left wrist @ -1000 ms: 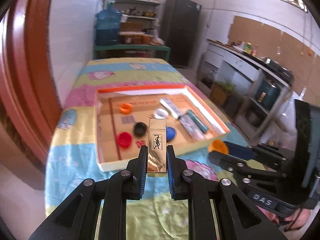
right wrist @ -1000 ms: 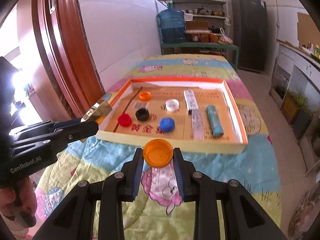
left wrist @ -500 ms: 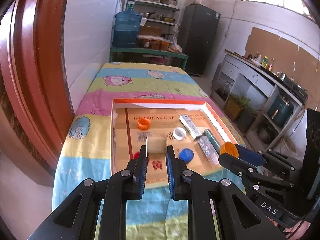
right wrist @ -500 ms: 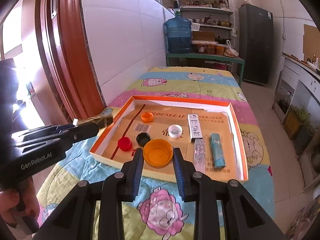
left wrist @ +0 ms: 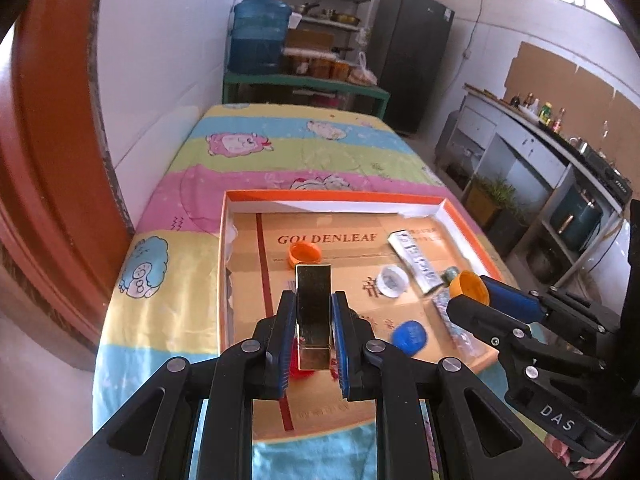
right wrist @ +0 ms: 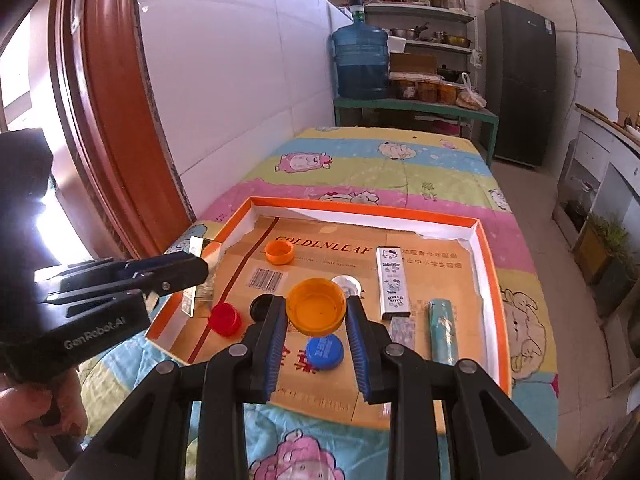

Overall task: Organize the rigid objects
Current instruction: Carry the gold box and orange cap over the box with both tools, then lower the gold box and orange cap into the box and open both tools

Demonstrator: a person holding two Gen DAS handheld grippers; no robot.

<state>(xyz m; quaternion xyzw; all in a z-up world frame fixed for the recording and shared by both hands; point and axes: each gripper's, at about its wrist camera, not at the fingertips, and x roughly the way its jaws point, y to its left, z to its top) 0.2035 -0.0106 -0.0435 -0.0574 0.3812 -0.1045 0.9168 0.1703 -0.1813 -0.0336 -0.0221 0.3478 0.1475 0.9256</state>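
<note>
My left gripper (left wrist: 313, 312) is shut on a gold rectangular case (left wrist: 314, 300) and holds it above the near left part of the orange-rimmed cardboard tray (left wrist: 332, 197). The case also shows in the right wrist view (right wrist: 196, 276), at the tray's left wall. My right gripper (right wrist: 317, 312) is shut on a large orange cap (right wrist: 317, 306), held above the tray's near middle. In the tray lie a small orange cap (right wrist: 279, 251), a red cap (right wrist: 225, 319), a black cap (right wrist: 261, 306), a blue cap (right wrist: 324, 352), a white cap (left wrist: 393, 280), a Hello Kitty box (right wrist: 392, 282) and a teal tube (right wrist: 441, 330).
The tray (right wrist: 486, 264) sits on a table with a striped cartoon cloth (right wrist: 384, 168). A red door frame (right wrist: 100, 100) and white wall run along the left. A green table with a water jug (right wrist: 362, 62) stands at the far end. Kitchen counters (left wrist: 560, 152) are to the right.
Both grippers moved forward over the tray with their objects. The left one now shows the gold case's plain side over the tray's near left; the orange cap is farther in over the caps.
</note>
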